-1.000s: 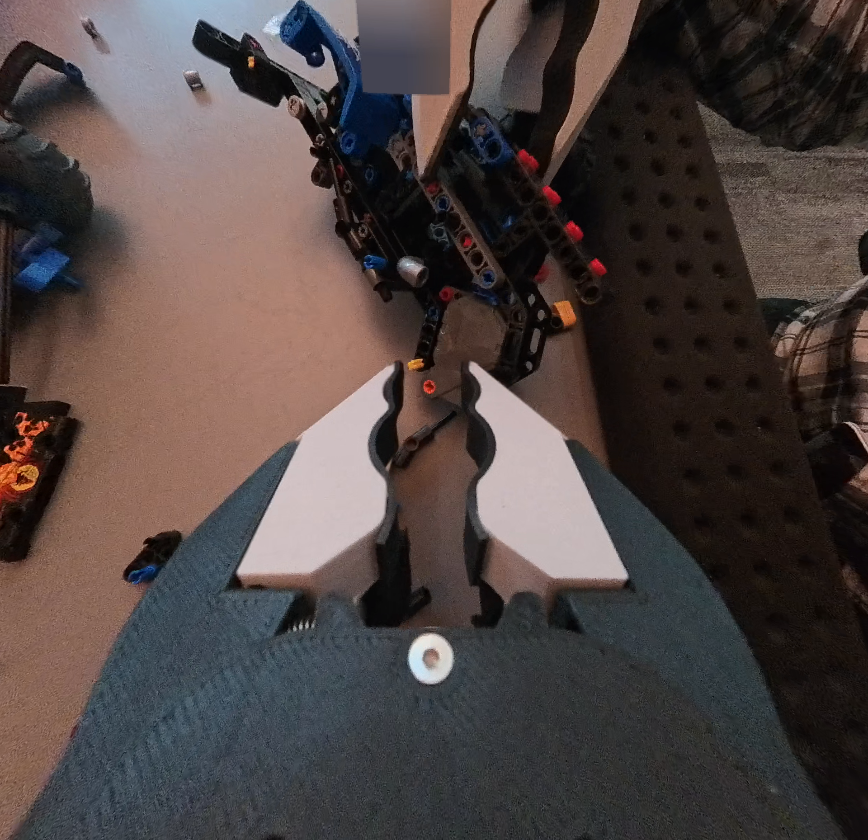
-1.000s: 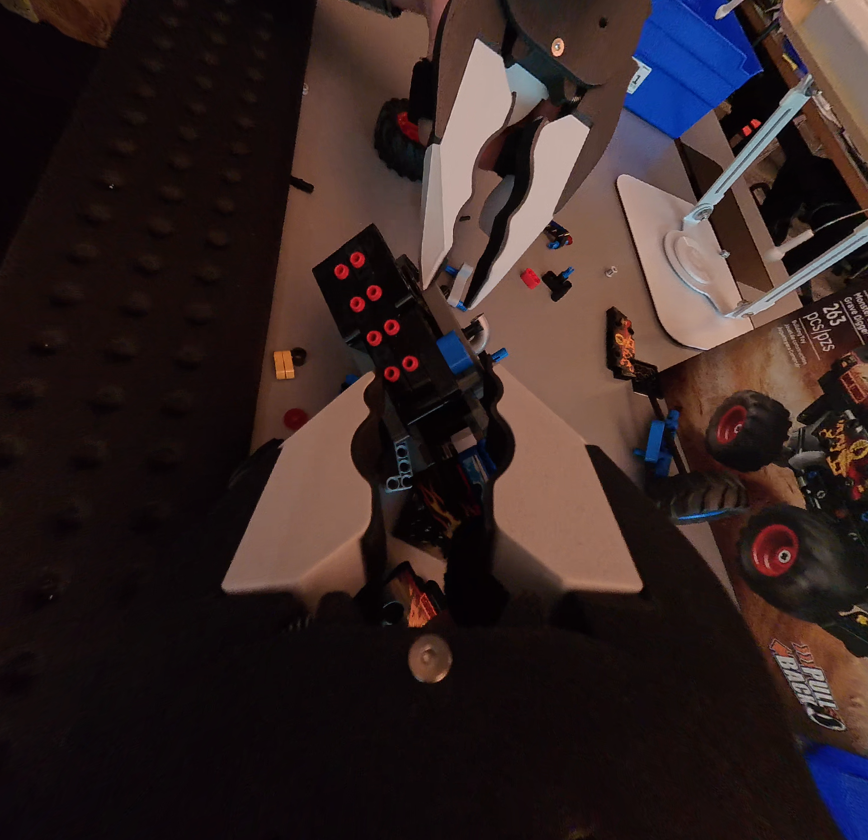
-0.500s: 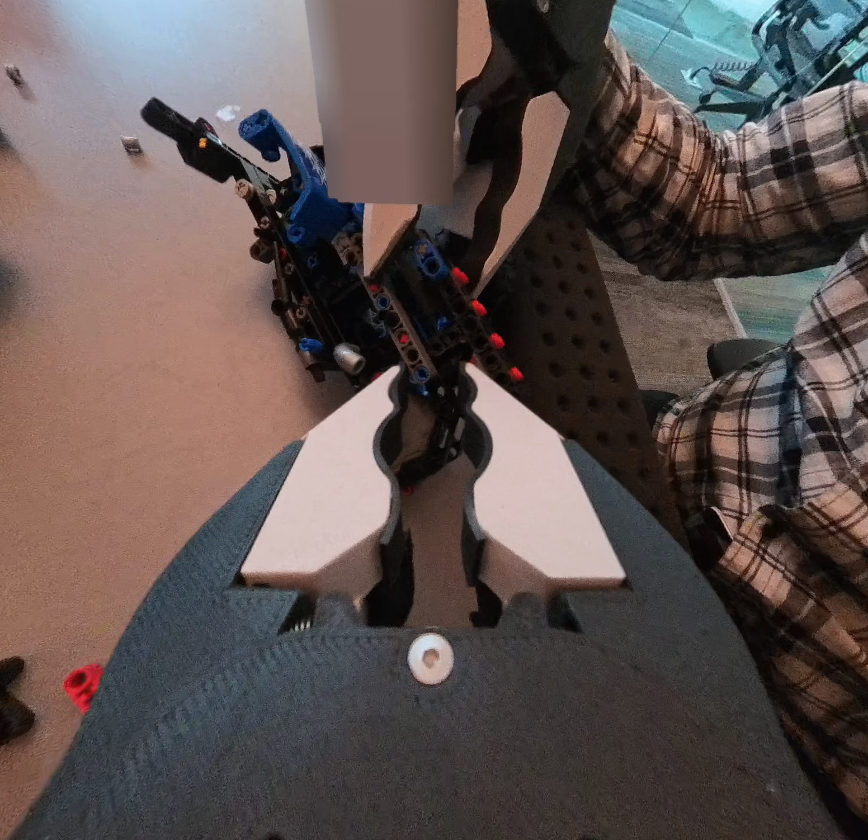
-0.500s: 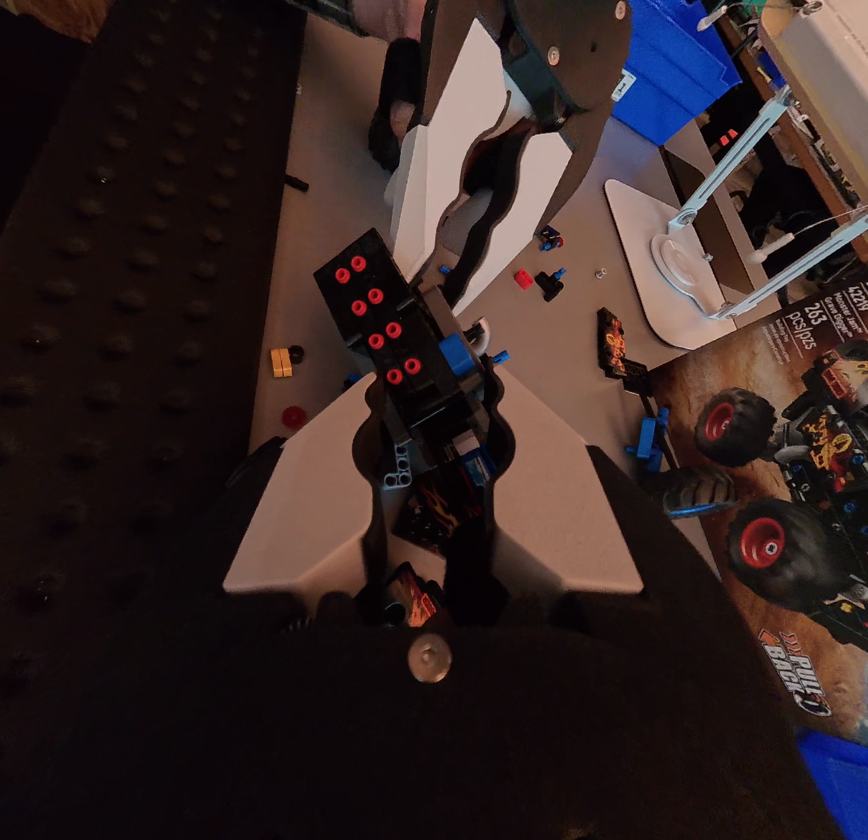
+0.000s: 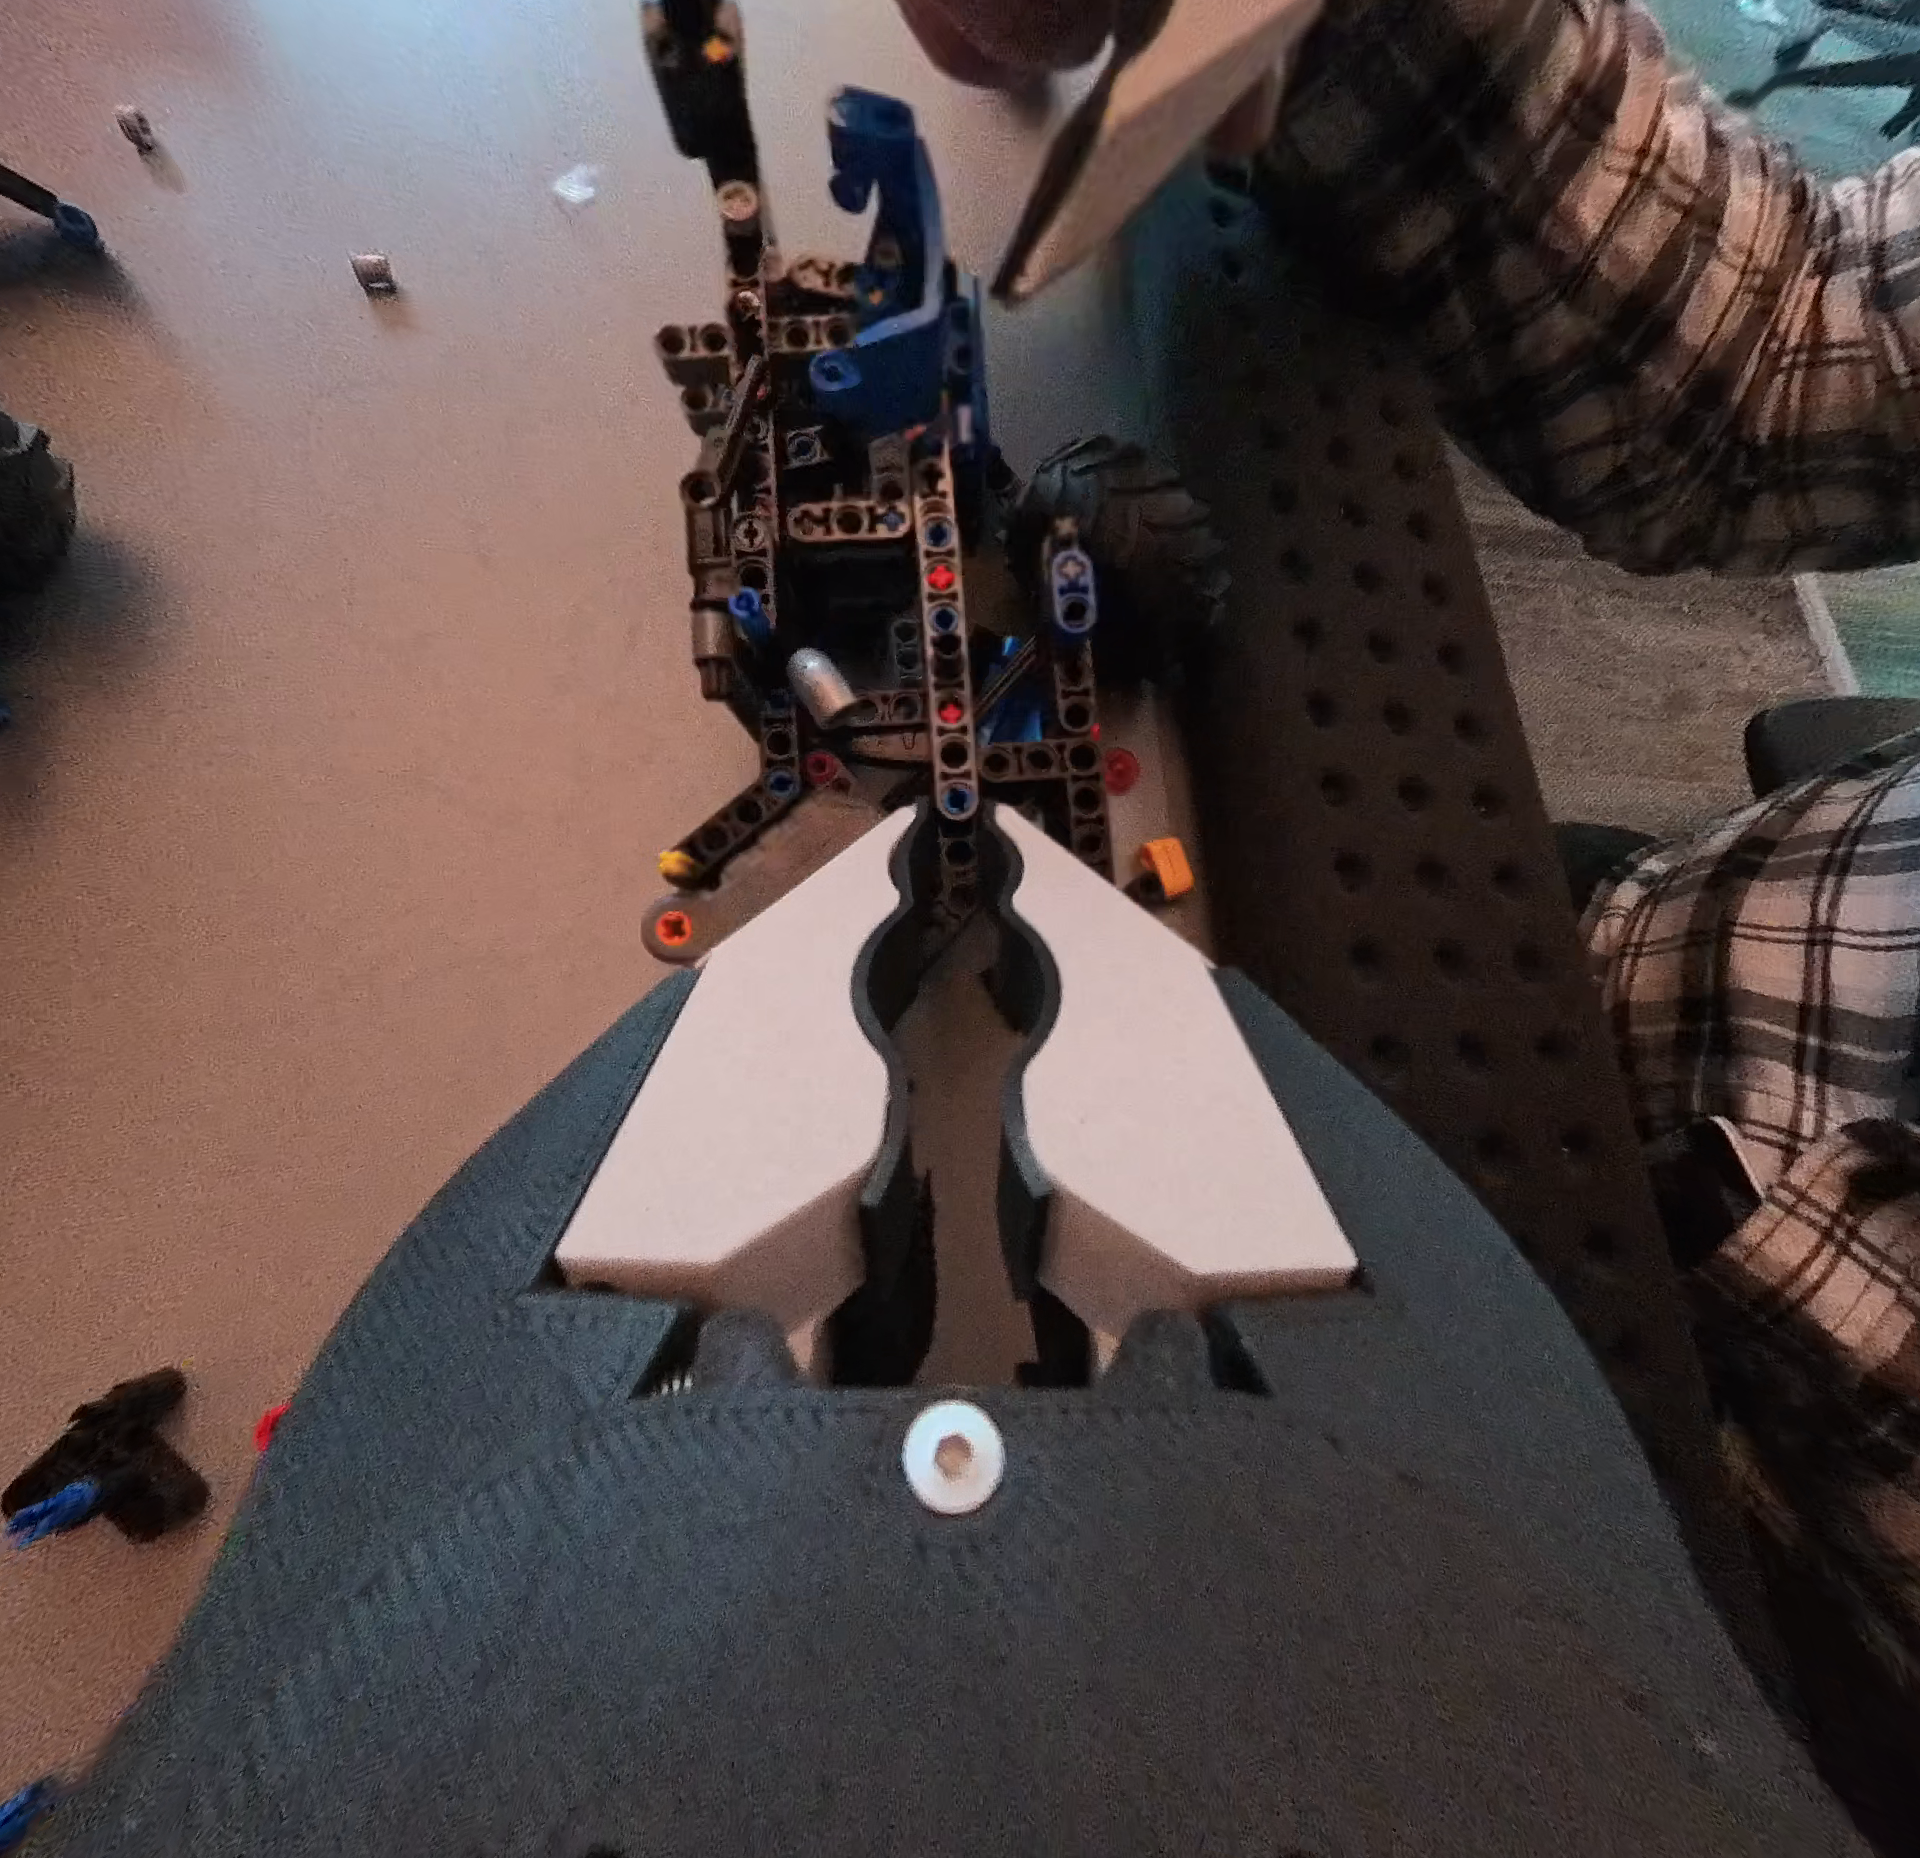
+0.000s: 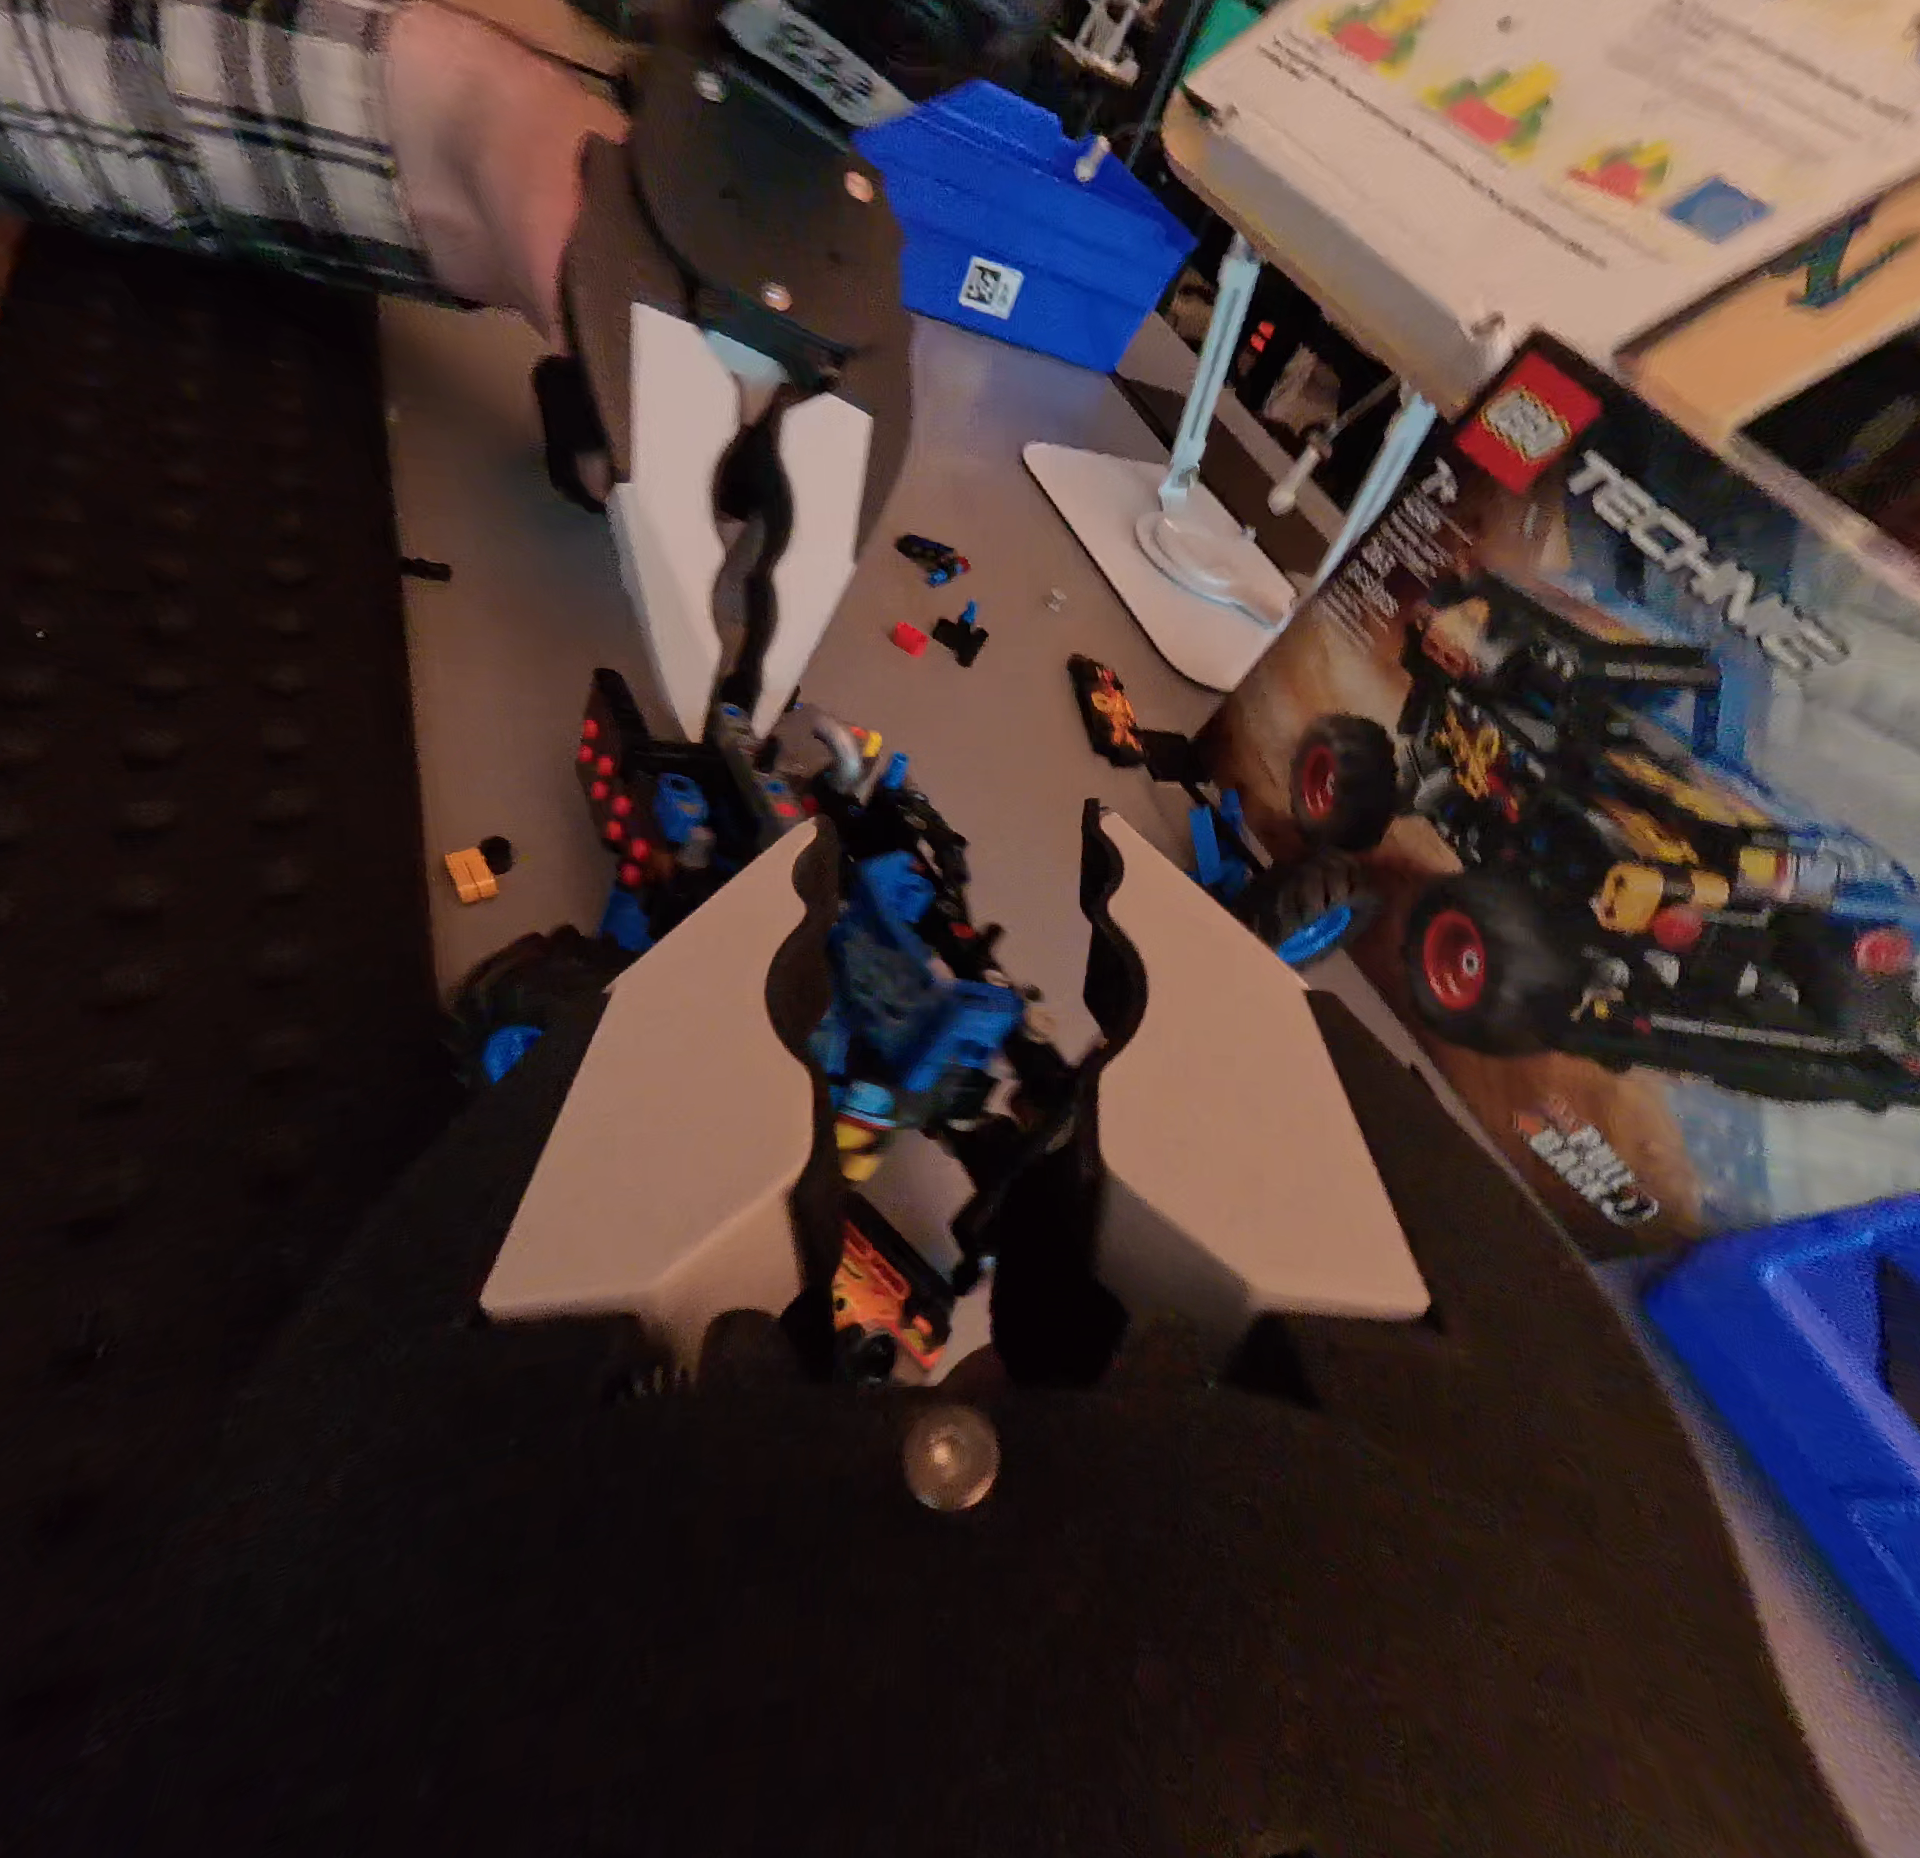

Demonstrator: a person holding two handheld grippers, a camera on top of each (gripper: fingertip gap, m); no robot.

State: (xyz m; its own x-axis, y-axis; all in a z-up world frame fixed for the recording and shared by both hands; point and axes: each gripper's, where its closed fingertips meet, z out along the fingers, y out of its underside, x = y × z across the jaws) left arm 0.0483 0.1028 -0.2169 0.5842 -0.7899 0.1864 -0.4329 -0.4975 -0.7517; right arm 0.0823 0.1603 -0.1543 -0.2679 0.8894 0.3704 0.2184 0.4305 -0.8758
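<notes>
On the table (image 6: 997, 437) in front of me, a white lamp base (image 6: 1174, 561) stands beside a printed toy box (image 6: 1579, 821) showing a truck. A blue bin (image 6: 1023, 213) sits behind them. Loose parts lie scattered: an orange block (image 6: 470, 873), a red piece (image 6: 908, 637) and a flame-printed panel (image 6: 1108, 709). A black studded mat (image 5: 1382, 769) borders the table edge. A loose tyre (image 5: 31, 504) lies at my far left.

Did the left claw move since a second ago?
Yes. The left claw went forward. The orange brick by the black mat was ahead of its tips. Now it sits beside them, and the tips pinch the toy frame.
</notes>
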